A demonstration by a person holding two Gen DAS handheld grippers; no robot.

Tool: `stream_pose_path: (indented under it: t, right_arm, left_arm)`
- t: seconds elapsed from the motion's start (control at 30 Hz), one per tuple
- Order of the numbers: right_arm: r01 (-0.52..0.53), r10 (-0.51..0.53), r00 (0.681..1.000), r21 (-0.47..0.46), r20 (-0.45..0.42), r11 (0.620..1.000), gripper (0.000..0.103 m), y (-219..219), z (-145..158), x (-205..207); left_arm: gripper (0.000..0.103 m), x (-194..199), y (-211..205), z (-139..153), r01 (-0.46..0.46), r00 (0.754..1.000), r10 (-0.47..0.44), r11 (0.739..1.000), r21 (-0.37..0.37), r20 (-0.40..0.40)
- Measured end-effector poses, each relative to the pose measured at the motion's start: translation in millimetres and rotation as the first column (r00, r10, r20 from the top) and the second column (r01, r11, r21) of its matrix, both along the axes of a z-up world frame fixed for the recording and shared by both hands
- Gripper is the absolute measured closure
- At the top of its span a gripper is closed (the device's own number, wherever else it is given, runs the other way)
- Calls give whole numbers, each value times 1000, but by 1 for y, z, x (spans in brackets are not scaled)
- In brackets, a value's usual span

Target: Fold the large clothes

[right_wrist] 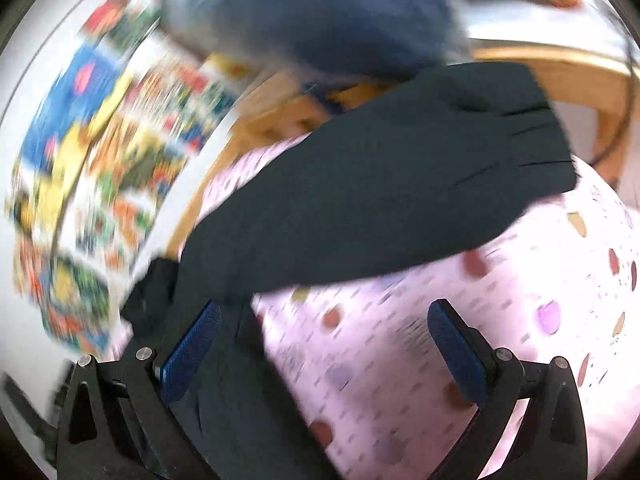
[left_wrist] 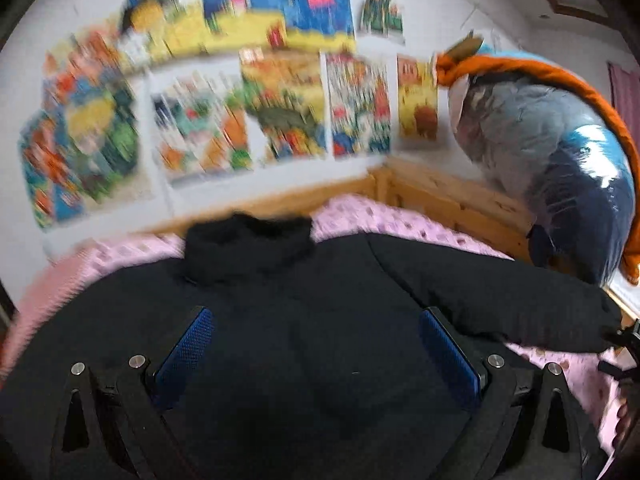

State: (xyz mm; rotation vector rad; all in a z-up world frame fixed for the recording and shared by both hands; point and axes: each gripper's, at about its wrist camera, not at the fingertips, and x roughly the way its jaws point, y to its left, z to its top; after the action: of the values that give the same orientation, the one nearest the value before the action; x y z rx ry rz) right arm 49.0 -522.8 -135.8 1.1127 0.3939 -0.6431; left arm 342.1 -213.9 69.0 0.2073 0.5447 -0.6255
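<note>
A black padded jacket [left_wrist: 304, 312] lies flat on a pink patterned bedsheet [left_wrist: 384, 216], collar toward the wall. Its right sleeve [left_wrist: 500, 300] stretches out to the right. My left gripper [left_wrist: 316, 344] is open above the jacket's chest, holding nothing. In the right wrist view the same sleeve [right_wrist: 380, 184] runs diagonally across the sheet [right_wrist: 460, 320], cuff at the upper right. My right gripper [right_wrist: 324, 340] is open beside the sleeve's base, with the left finger [right_wrist: 196, 344] over black fabric and the right finger over the sheet. Both views are motion-blurred.
A wooden bed frame [left_wrist: 460, 200] edges the bed. A large plastic-wrapped blue bundle with an orange cloth [left_wrist: 560, 152] sits on the frame at right, close above the sleeve. Colourful pictures [left_wrist: 240, 92] cover the white wall behind.
</note>
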Motion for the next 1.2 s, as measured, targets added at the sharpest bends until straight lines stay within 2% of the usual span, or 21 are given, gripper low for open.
stream_pose_path:
  t: [0.07,0.17,0.23,0.3,0.4,0.47,0.5,0.53,0.57,0.67,0.77,0.83,0.9,0.93,1.07,1.13,1.17,1.2]
  right_arm:
    - [47,-49,998,42,36,998,1,-13,-8,-3]
    - [86,-93,992,75,87,993,1,-30,-23,-2]
    - [103,-112,988,87,109,991,1,-37,-31,4]
    - [110,-118,987,71,107,991,6,-41,-31,9]
    - [123,-126,987,39,102,992,28,-49,-27,15]
    - [134,-135,989,28,65,991,55,-54,-27,11]
    - [140,-141,989,27,42,990,61,-57,-28,10]
    - [146,-147,989,30,19,989,72,-60,-31,6]
    - [150,-150,989,34,3,988,79,-62,-33,6]
    - [151,-151,989,-3,-10,989,91,-64,-28,10]
    - [115,-122,992,-167,-34,979,92,-53,1,19]
    - [56,-80,995,-333,-57,941,93,-42,33,32]
    - [-6,-37,997,-503,-74,864,93,-32,70,46]
    - [-30,-13,997,-556,-73,831,94,-28,86,53]
    - [-124,146,989,-657,-21,744,94,-11,151,92]
    - [-186,255,967,-704,-7,685,94,10,176,117]
    - [-212,294,956,-722,-12,659,94,21,182,126]
    - [-256,353,935,-746,-30,615,94,36,191,142]
  left_arm:
    - [0,20,-25,-15,16,995,-16,1000,-3,-100]
    - [0,43,-63,-38,22,978,-23,1000,-10,-205]
    - [0,54,-85,-58,19,968,-15,1000,11,-252]
    - [0,63,-106,-79,21,961,-8,999,44,-276]
    - [0,68,-135,-113,39,952,3,991,130,-306]
    - [0,72,-147,-133,60,940,9,980,190,-342]
    - [0,74,-151,-142,75,932,5,975,209,-362]
    - [0,75,-154,-152,89,923,7,969,231,-384]
    - [0,76,-156,-160,95,917,13,964,250,-400]
    - [0,73,-153,-167,98,913,10,965,243,-408]
    - [1,72,-143,-159,74,914,20,974,214,-405]
    - [1,71,-127,-144,25,923,43,985,172,-381]
    - [1,71,-104,-118,-1,930,33,996,89,-365]
    - [1,70,-97,-110,-9,932,30,998,59,-362]
    - [1,58,-35,-56,-45,936,2,992,-114,-352]
    - [1,51,2,-30,-60,934,-9,982,-182,-357]
    - [1,50,8,-22,-68,934,-7,978,-195,-358]
    - [1,44,31,-10,-88,933,6,973,-214,-359]
